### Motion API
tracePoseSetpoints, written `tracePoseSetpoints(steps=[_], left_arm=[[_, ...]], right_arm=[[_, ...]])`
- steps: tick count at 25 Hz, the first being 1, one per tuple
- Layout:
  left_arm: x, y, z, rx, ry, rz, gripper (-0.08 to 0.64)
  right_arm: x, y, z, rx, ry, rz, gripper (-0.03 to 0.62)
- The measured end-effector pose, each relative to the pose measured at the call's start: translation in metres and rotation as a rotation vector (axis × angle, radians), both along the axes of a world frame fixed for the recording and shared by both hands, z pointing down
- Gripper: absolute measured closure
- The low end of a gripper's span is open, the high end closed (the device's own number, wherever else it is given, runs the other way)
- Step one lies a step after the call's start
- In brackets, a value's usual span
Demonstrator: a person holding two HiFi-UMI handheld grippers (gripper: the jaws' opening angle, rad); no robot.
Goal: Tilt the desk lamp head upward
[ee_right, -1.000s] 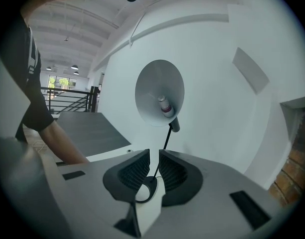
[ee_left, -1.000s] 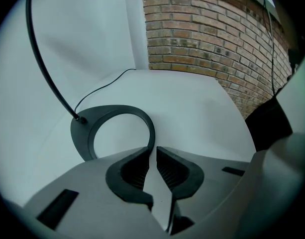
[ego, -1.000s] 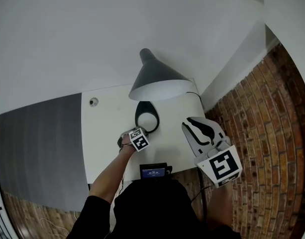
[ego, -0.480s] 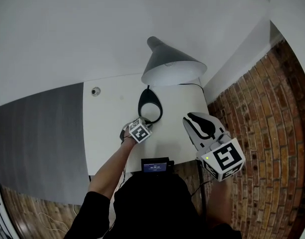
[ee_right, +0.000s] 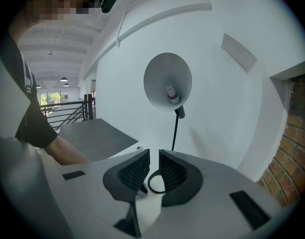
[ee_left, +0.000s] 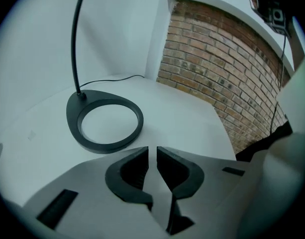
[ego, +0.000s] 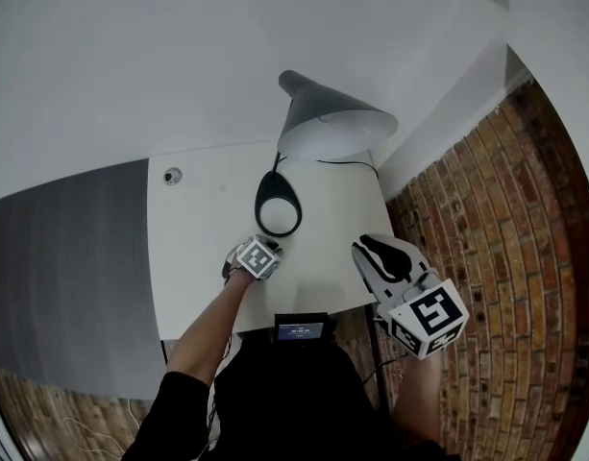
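The desk lamp's grey cone head [ego: 334, 123] stands high over the white table's far edge, and its dark ring base [ego: 278, 205] rests on the tabletop. In the right gripper view the head [ee_right: 167, 81] faces me with its bulb showing, atop a thin stem [ee_right: 175, 126]. My left gripper [ego: 256, 257] sits low on the table just in front of the base [ee_left: 105, 121], apart from it. Its jaws [ee_left: 152, 151] stand a narrow slit apart with nothing between them. My right gripper [ego: 371, 248] hovers off the table's right front, well short of the lamp. Its jaws [ee_right: 154, 156] are also slightly apart and hold nothing.
The white table [ego: 198, 248] is bounded by a brick wall [ego: 486, 238] on the right and a white wall behind. A dark grey surface [ego: 73, 257] lies to its left. A small dark device with a screen [ego: 299, 329] sits at the front edge. A round grommet [ego: 172, 175] and the lamp's cable [ego: 347, 164] lie at the back.
The head view has shifted, and the lamp head now shows farther right of its base. Both grippers keep much the same places and the same narrow jaw gaps.
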State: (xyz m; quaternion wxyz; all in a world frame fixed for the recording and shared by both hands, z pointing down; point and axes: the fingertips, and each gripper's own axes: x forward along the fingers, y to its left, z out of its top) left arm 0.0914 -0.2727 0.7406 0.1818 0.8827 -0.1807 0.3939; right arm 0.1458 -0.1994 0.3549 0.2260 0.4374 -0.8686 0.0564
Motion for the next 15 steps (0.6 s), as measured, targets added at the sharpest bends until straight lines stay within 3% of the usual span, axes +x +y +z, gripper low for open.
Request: tracePoseSetpoints(steps=[7, 15], left_arm=[[-0.010, 0.007, -0.050, -0.084, 0.255, -0.184, 0.503], [-0.046, 0.040, -0.113, -0.024, 0.453, -0.398, 0.505]], right_arm=[[0.007, 0.007, 0.012, -0.028, -0.058, 0.012, 0.531], [0.014, 0.032, 0.014, -0.012, -0.141, -0.085, 0.531]])
